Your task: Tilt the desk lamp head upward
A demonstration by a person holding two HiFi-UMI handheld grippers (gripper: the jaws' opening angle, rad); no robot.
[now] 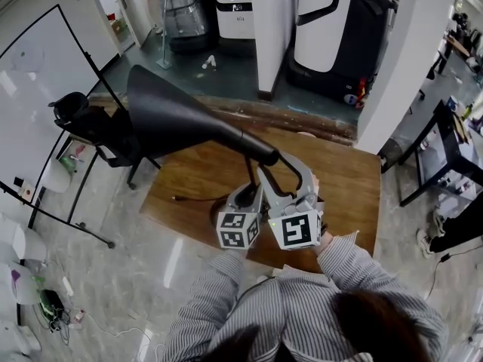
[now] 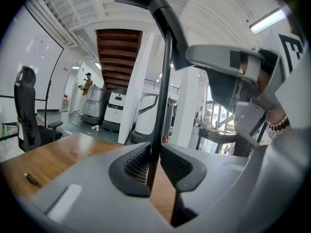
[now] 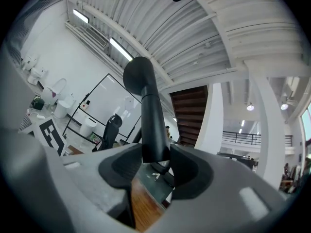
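Above the desk (image 1: 347, 179), the lamp head (image 1: 181, 115) stretches diagonally, flaring far-left.

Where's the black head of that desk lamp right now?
In the head view, the lamp head reaches from centre toward the upper left above the wooden desk, its narrow neck clamped in the right gripper.

Wooden table (image 1: 347, 179), black office chair (image 1: 83, 123) by whiteboard (image 1: 30, 74), white pillar (image 1: 275, 29), glossy floor (image 1: 98, 202), brown staircase (image 2: 119, 52), ceiling strip lights (image 3: 121, 47).
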